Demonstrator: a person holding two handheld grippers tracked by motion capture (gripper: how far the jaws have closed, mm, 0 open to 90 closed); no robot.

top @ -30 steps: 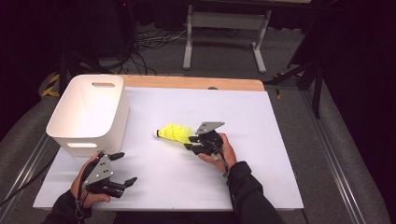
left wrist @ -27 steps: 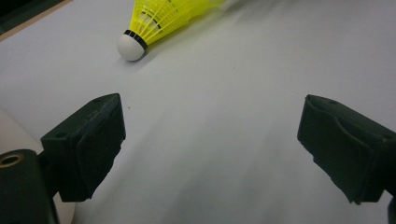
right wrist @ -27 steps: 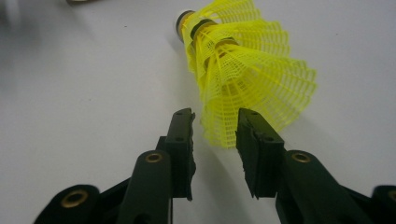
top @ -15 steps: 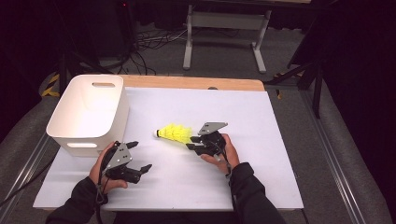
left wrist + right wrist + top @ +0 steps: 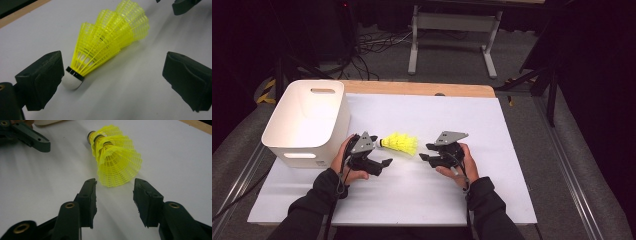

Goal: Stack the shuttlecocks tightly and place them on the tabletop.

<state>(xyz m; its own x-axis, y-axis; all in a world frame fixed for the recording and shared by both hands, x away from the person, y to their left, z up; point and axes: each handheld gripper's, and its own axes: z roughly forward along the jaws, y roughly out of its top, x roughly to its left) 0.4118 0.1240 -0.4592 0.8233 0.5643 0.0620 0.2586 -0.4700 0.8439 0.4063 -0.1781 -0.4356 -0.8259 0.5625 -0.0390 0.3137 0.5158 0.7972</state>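
Note:
A stack of nested yellow shuttlecocks [image 5: 399, 143] lies on its side on the white table top, cork end toward the bin. My left gripper [image 5: 381, 151] stands open around that cork end. In the left gripper view the white cork [image 5: 72, 81] lies close beside the left jaw, with a wide gap to the other jaw. These jaws have just been opening. My right gripper [image 5: 424, 152] is open too and has just been opening. The yellow skirt [image 5: 117, 167] lies just ahead of its tips [image 5: 114, 191], not between them.
A white plastic bin [image 5: 302, 155] stands at the left of the table, close behind my left hand. The white sheet [image 5: 492, 175] covers the table, with a wooden edge [image 5: 412, 88] at the far side. Dark floor, cables and a stand lie beyond.
My left hand has moved right and forward from the table's front up to the shuttlecocks' cork end. The right gripper has widened and drawn slightly back from the skirt. The shuttlecocks have stayed put.

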